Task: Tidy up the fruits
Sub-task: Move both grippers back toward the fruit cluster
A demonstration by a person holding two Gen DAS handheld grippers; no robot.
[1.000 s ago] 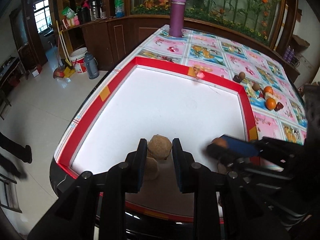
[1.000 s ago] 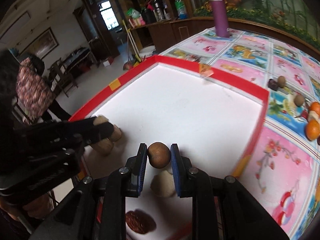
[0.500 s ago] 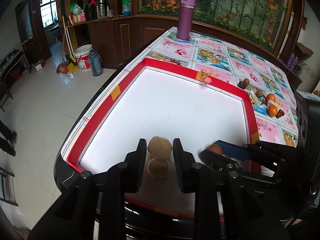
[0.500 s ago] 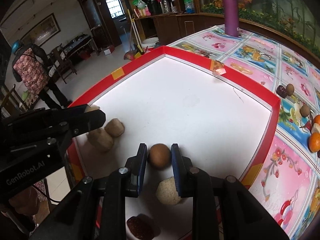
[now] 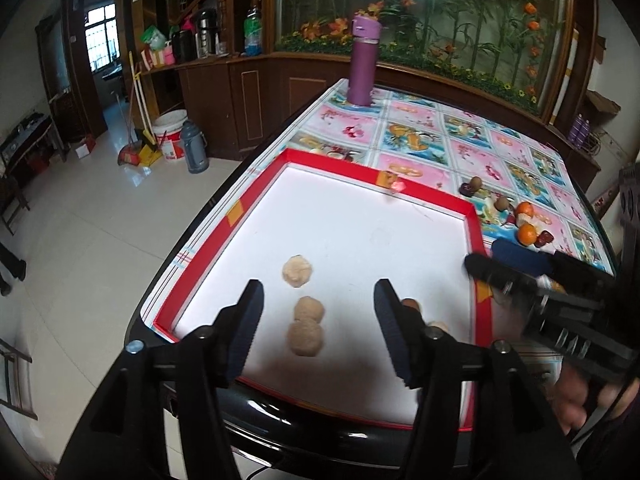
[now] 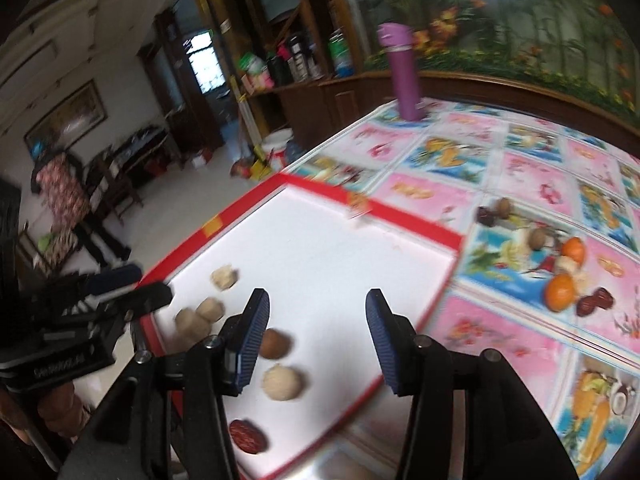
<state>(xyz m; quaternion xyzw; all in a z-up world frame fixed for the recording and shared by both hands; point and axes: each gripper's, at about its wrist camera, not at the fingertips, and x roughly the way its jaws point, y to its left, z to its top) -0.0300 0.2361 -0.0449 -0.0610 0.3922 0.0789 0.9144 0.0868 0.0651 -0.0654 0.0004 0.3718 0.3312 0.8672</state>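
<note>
Your left wrist camera looks steeply down along its fingers (image 5: 250, 320), close over the near edge of the white tray (image 5: 476, 220). Your right wrist camera peers past its own fingers (image 6: 256, 332), angled leftward across the tray. Both share the tray and the purple bottle (image 5: 363, 68) far beyond the fingertips.

Daylight from the window (image 5: 102, 42) fills the room, leaving a pale sheen on the floor tiles (image 5: 80, 216). The white tray (image 5: 340, 216) is bright, nearly washed out. The left wrist view is sharp; the right wrist view is smeared, probably by motion. Both bend strongly toward dark corners, with soft shadows under the fruits.
</note>
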